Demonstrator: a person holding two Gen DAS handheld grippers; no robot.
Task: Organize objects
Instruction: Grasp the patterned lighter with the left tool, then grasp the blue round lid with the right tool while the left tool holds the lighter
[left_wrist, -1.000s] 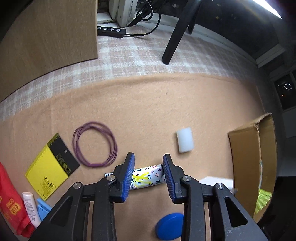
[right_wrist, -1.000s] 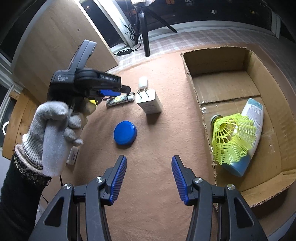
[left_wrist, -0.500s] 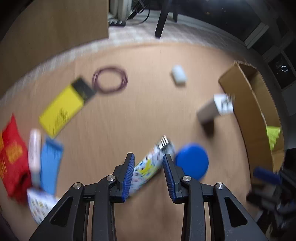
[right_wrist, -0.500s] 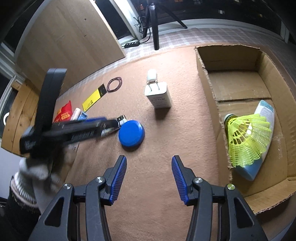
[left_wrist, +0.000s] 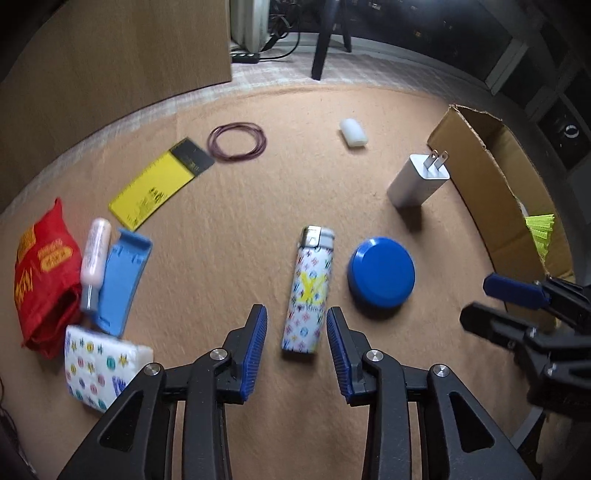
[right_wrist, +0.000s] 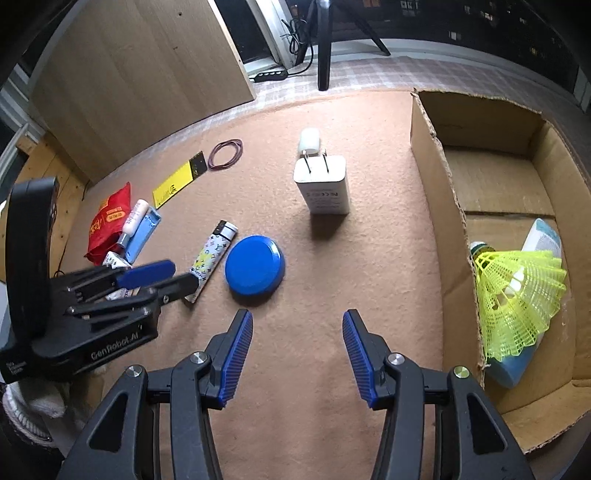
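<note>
right now the left hand-held gripper (left_wrist: 296, 345) hovers, jaws opening and gripping nothing, astride the lighter's (left_wrist: 309, 291) base (long axis runs straight ahead), beside the blue lid (left_wrist: 381, 273) mid-tabletop; right hand-held gripper (right_wrist: 297, 355) is farther, empty.

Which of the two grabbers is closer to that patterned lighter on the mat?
The left. The left gripper is right over the lighter, jaws opening either side of its lower end without pressing it. The right gripper hangs empty farther off, beyond the blue disc.
</note>
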